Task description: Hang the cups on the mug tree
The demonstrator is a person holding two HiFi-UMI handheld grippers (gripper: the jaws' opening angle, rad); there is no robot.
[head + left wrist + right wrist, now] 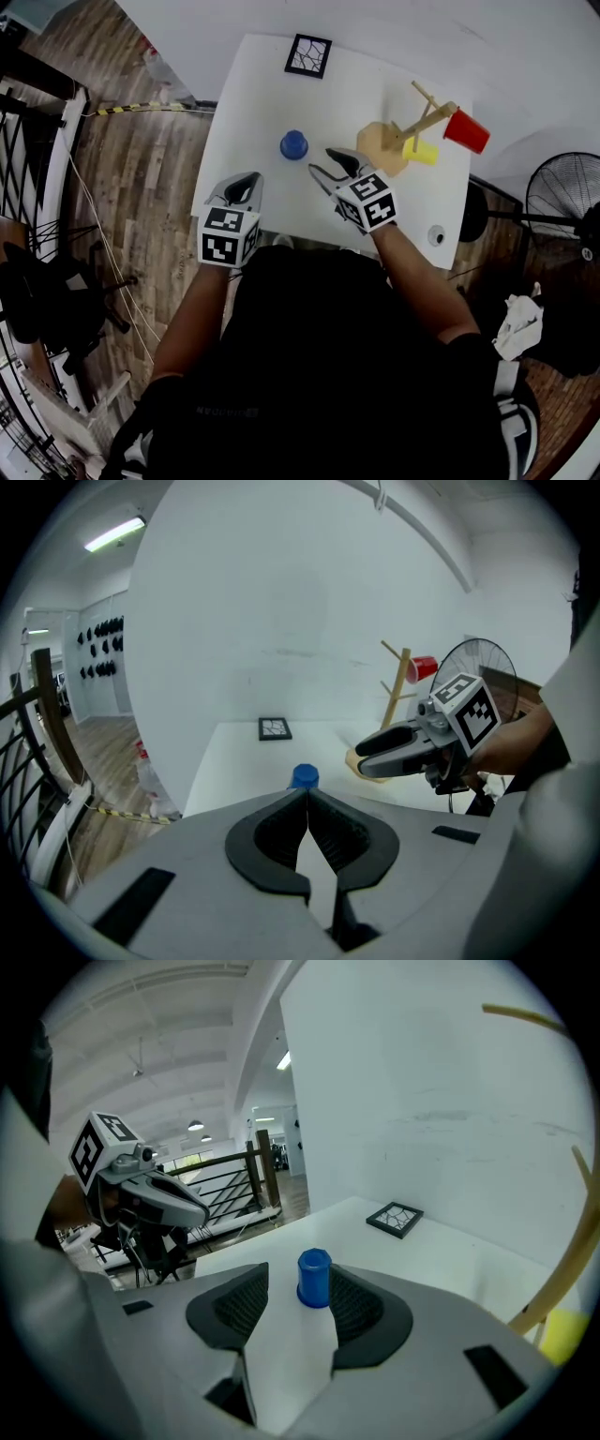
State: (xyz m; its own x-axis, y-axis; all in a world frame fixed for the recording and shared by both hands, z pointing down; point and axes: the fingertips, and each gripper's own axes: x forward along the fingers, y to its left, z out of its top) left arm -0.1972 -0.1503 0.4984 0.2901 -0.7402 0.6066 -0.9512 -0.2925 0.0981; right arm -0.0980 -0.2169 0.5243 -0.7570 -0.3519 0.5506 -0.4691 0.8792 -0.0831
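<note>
R gripper [330, 169]: jaws spread, empty. Blue cup [313, 1279] stood on table [253, 103] dead ahead of tips, centred on jaw gap, axis vertical, untouched. R nearer than L gripper [307, 794], whose jaws were pressed together.

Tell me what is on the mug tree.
A red cup sits on an upper peg of the mug tree, a yellow cup on a lower one. The peg tips are covered by the cups. The blue cup stands apart on the table.
</note>
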